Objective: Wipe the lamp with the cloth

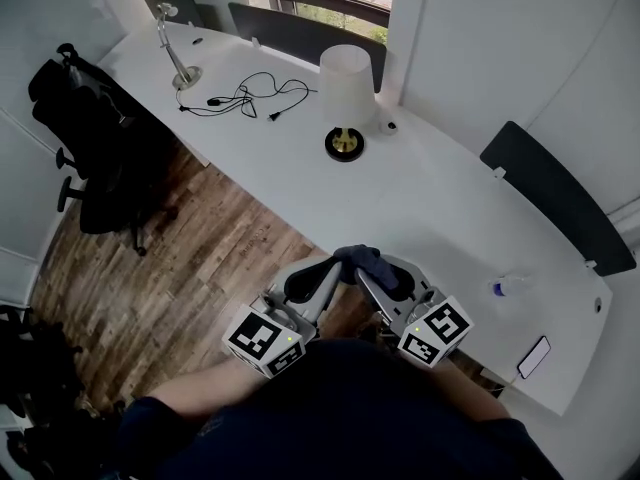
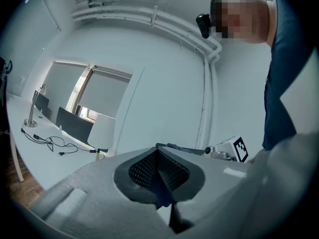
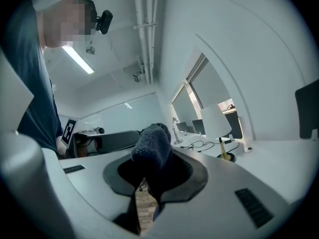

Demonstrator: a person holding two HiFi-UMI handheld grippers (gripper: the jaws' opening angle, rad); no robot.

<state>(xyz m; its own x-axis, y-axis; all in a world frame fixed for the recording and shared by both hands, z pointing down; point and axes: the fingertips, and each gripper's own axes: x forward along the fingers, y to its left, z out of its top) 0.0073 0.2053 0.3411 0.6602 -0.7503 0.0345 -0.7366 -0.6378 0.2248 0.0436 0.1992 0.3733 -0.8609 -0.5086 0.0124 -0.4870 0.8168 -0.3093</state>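
The lamp [image 1: 345,88], with a white shade on a gold stem and a black base, stands upright on the white desk [image 1: 420,198] near the window. It also shows small in the left gripper view, lamp [image 2: 102,131], and in the right gripper view, lamp [image 3: 215,121]. Both grippers are held close to the person's body, well short of the lamp, with their tips together. My right gripper [image 1: 368,273] [image 3: 152,158] is shut on a dark blue cloth [image 1: 370,260] [image 3: 152,143] that bulges above its jaws. My left gripper [image 1: 335,268] [image 2: 158,156] is shut; its tip touches the cloth's edge.
A silver desk lamp [image 1: 175,53] and a loose black cable [image 1: 245,96] lie at the desk's far left. A water bottle [image 1: 510,286] and a phone [image 1: 533,356] sit at the right end. A black office chair [image 1: 95,148] stands on the wood floor.
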